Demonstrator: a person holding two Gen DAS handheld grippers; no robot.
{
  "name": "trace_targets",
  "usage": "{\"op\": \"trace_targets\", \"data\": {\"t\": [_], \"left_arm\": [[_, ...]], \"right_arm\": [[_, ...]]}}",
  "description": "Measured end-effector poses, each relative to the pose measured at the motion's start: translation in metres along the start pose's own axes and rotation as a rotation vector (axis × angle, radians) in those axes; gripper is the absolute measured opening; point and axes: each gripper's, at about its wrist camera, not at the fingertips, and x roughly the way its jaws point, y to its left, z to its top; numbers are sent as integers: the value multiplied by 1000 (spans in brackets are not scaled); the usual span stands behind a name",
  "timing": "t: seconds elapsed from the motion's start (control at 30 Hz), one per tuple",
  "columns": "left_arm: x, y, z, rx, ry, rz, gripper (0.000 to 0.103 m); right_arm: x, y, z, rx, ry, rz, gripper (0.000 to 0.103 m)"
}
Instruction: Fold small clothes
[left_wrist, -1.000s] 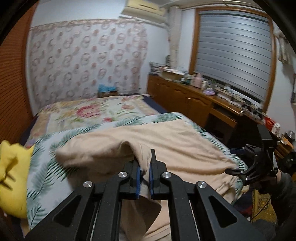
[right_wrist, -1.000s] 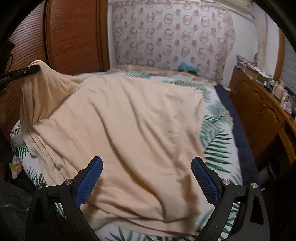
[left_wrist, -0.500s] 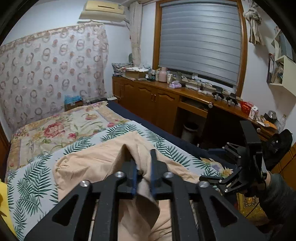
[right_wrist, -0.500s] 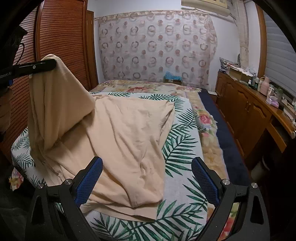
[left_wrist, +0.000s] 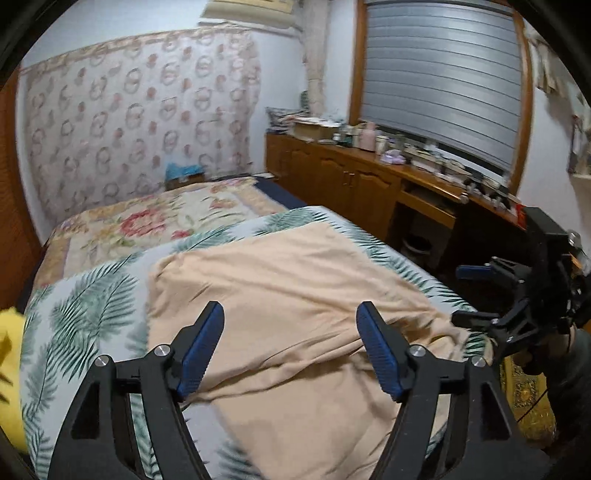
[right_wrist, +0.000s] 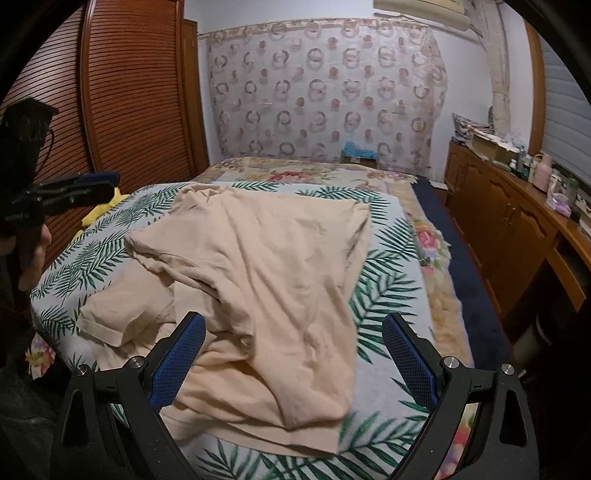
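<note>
So my left gripper (left_wrist: 290, 347) is opening with nothing between the pads, right gripper (right_wrist: 293, 356) spread wide and empty too, and the peach shirt (right_wrist: 266, 266) lies half-folded on the leaf-print bedspread (right_wrist: 384, 291), so I'd flatten that bunched sleeve before the next fold.

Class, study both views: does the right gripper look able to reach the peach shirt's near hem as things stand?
Probably yes. The right gripper stands open just above the peach shirt, whose hem lies between its fingers, nothing covering it; the left gripper, jaws opening, is off to the side.
</note>
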Motion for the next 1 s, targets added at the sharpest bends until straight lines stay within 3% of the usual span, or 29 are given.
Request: {"op": "trace_targets", "data": {"t": [0.17,0.33,0.4,0.77,1.0], "left_arm": [[-3,26,-21,-56,13,65,75],[-5,44,-38,-86,21,117,75],[-6,48,-42,-94,21,131,75],[-20,78,-58,-143,9,193,75],[-31,98,-67,-165,-1,243,75]], "right_arm": [[17,12,7,-23,19,53,90],[43,18,14,-49,69,111,64],[55,18,17,-65,94,119,61],[77,46,50,-197,102,170,61],[117,73,77,-250,133,236,61]]}}
